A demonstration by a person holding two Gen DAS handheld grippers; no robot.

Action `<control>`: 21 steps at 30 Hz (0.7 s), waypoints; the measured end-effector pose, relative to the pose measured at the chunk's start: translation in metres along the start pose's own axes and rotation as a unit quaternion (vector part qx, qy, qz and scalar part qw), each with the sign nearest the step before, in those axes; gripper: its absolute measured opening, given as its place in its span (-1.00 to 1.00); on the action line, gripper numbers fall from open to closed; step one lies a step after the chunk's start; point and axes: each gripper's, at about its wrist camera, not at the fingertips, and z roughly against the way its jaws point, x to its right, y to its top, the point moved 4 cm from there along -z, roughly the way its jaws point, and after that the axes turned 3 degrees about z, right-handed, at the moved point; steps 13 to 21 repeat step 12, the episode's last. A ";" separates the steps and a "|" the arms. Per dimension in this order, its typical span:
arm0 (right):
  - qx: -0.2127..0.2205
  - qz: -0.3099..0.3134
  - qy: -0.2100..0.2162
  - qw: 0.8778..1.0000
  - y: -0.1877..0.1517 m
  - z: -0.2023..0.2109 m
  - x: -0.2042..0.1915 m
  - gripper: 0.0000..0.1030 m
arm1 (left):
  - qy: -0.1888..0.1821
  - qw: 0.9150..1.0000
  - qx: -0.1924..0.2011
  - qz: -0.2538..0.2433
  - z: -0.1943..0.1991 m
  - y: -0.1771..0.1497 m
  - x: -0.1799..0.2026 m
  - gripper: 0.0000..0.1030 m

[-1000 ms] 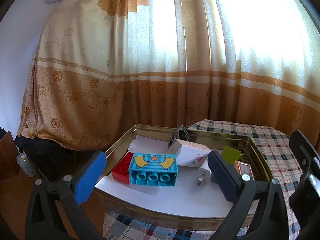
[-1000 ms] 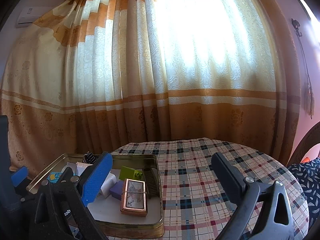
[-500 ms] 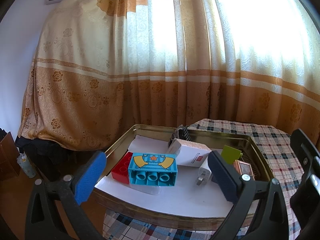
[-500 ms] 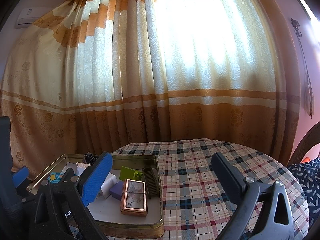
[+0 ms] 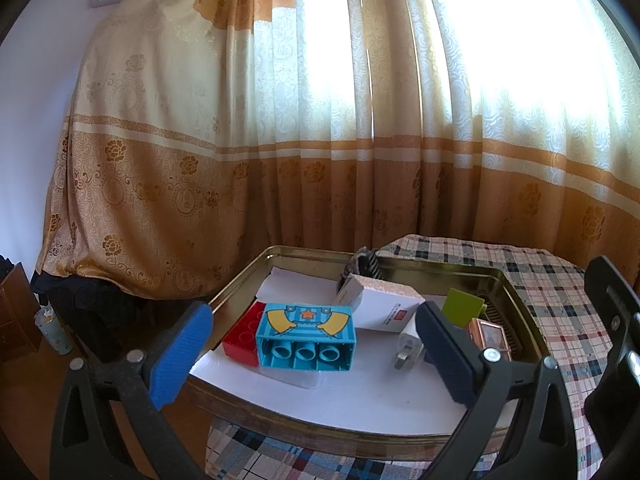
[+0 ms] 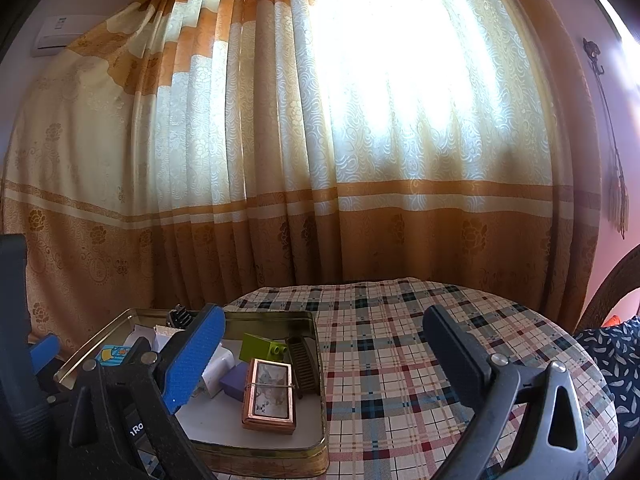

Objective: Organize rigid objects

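Note:
A gold metal tray (image 5: 516,288) lined with white paper sits on a plaid table. In it lie a turquoise toy brick (image 5: 306,336), a red brick (image 5: 242,334), a white box (image 5: 384,304), a white charger plug (image 5: 408,346), a green brick (image 5: 462,306) and a copper-framed box (image 5: 490,336). My left gripper (image 5: 312,354) is open and empty, held just before the tray's near edge. My right gripper (image 6: 324,360) is open and empty above the tray's right rim (image 6: 318,344); the copper-framed box (image 6: 269,394), green brick (image 6: 262,348) and a purple block (image 6: 234,376) show there.
A dark comb (image 6: 304,362) lies by the tray's right wall. The plaid tablecloth (image 6: 420,356) spreads to the right of the tray. Orange and cream curtains (image 6: 320,160) hang close behind the table. A chair back (image 6: 612,292) stands at far right.

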 end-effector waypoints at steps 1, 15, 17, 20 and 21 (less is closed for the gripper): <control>0.000 0.000 0.000 1.000 0.000 0.000 0.000 0.96 | -0.001 1.000 -0.002 0.000 -0.001 0.000 0.000 0.99; -0.001 -0.001 -0.001 1.000 0.000 0.000 0.000 0.96 | -0.005 1.000 -0.015 0.001 -0.004 -0.003 -0.001 0.99; -0.001 -0.001 -0.001 1.000 0.000 0.000 0.000 0.96 | -0.005 1.000 -0.015 0.001 -0.004 -0.003 -0.001 0.99; -0.001 -0.001 -0.001 1.000 0.000 0.000 0.000 0.96 | -0.005 1.000 -0.015 0.001 -0.004 -0.003 -0.001 0.99; -0.001 -0.001 -0.001 1.000 0.000 0.000 0.000 0.96 | -0.005 1.000 -0.015 0.001 -0.004 -0.003 -0.001 0.99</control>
